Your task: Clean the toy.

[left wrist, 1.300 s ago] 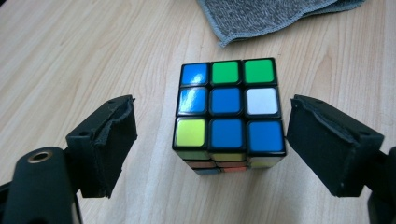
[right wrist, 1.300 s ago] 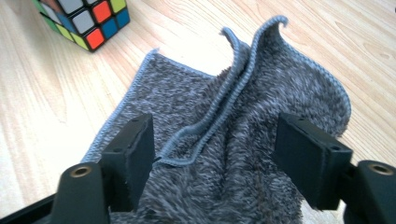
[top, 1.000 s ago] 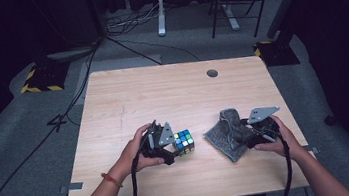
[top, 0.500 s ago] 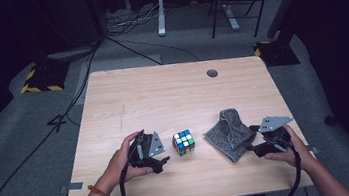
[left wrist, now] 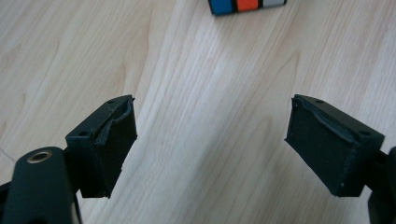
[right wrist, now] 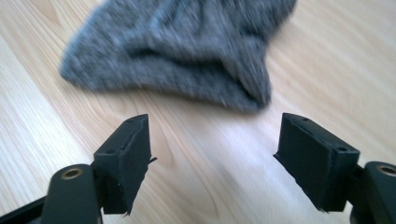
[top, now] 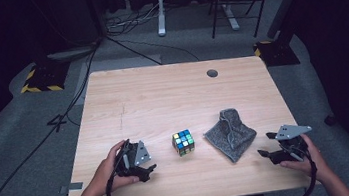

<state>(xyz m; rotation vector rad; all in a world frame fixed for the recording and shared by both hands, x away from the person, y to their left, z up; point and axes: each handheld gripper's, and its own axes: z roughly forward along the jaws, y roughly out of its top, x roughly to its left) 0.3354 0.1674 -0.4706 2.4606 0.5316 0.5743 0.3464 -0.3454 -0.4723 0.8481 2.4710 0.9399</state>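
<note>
Between both claws, cube (top: 183,143) beside grey cloth (top: 230,134).

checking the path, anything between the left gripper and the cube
Nothing: only bare wood of the table separates the left gripper from the cube, as the high view and the left gripper view show.

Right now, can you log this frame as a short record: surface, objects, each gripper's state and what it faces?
surface: wooden table
objects: puzzle cube near the middle front; grey cloth, crumpled, to the right of it, apart
left gripper: open, holding nothing, to the left of the cube; cube's edge ahead of its jaws in the left gripper view
right gripper: open, holding nothing, to the right of the cloth; cloth ahead of its jaws
contact: neither gripper touches anything
</note>
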